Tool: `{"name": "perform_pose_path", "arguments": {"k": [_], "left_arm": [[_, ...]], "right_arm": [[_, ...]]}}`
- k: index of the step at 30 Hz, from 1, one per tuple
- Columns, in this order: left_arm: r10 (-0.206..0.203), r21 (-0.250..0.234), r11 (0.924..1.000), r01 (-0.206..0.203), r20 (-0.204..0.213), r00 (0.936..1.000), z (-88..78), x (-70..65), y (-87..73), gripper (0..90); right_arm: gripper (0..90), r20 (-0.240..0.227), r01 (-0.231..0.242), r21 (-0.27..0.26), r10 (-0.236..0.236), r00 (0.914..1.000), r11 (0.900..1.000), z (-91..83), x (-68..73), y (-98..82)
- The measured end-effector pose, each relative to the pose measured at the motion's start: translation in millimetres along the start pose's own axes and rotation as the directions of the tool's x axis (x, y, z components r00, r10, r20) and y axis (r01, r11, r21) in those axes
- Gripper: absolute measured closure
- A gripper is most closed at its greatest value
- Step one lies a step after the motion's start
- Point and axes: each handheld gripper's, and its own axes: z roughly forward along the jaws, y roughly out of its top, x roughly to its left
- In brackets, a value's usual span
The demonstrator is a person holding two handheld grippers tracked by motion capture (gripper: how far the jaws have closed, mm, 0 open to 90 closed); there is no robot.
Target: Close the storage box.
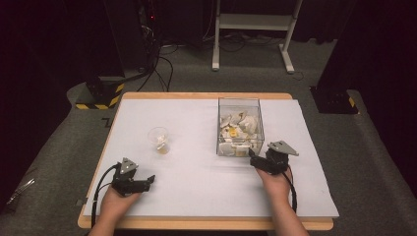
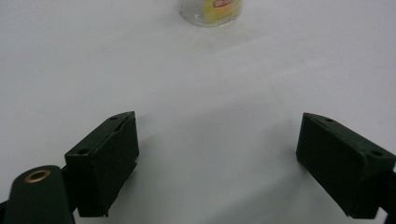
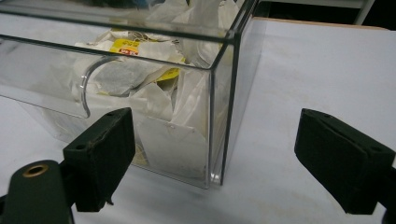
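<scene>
Work in hand: the right gripper (image 1: 255, 161) is at the near right corner of the clear box (image 3: 219, 116) of tea bags (image 3: 140, 70), seemingly about to pick one out.
Right tongs: apart, nothing between them.
Left tongs: left gripper (image 1: 147, 181) rests low over the white sheet (image 2: 210, 93), jaws apart, empty.
Box: on the right half of the table (image 1: 196, 96), open top up, long axis running away from the person.
Cup (image 1: 159, 139): upright, mouth up, left of the box, well apart from it.
Risk: a jaw could catch the box wall and shove or tip it.
Risk: the bags lie jumbled, so the tongs could lift several or snag a string.
</scene>
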Motion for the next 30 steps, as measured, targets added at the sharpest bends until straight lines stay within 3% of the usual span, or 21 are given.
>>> {"name": "perform_pose_path", "arguments": {"k": [8, 16, 23, 30], "left_arm": [[-0.003, -0.002, 1.0000, 0.003, -0.001, 1.0000, 0.1, -0.1, -0.1, 13.6], [-0.009, -0.004, 0.9999, 0.009, -0.003, 1.0000, 0.0, -0.3, -0.1, 13.9], [-0.009, -0.003, 1.0000, 0.009, -0.005, 0.9999, -0.3, 0.0, -0.3, 14.5], [0.014, -0.014, 0.9998, -0.014, -0.022, 0.9997, -1.5, -3.1, -1.0, 17.0]], "right_arm": [[12.6, 0.017, -0.021, 0.017, 0.021, 0.9996, 1.000, 19.8, -3.2, 4.8], [11.1, 0.035, -0.052, 0.021, 0.051, 0.9981, 0.998, 28.0, -8.7, 5.4], [15.9, 0.014, -0.036, 0.029, 0.036, 0.9993, 0.999, 20.3, -3.6, 7.5], [16.9, -0.031, 0.004, 0.072, -0.001, 0.9995, 0.997, -2.7, 3.7, -9.4]]}}
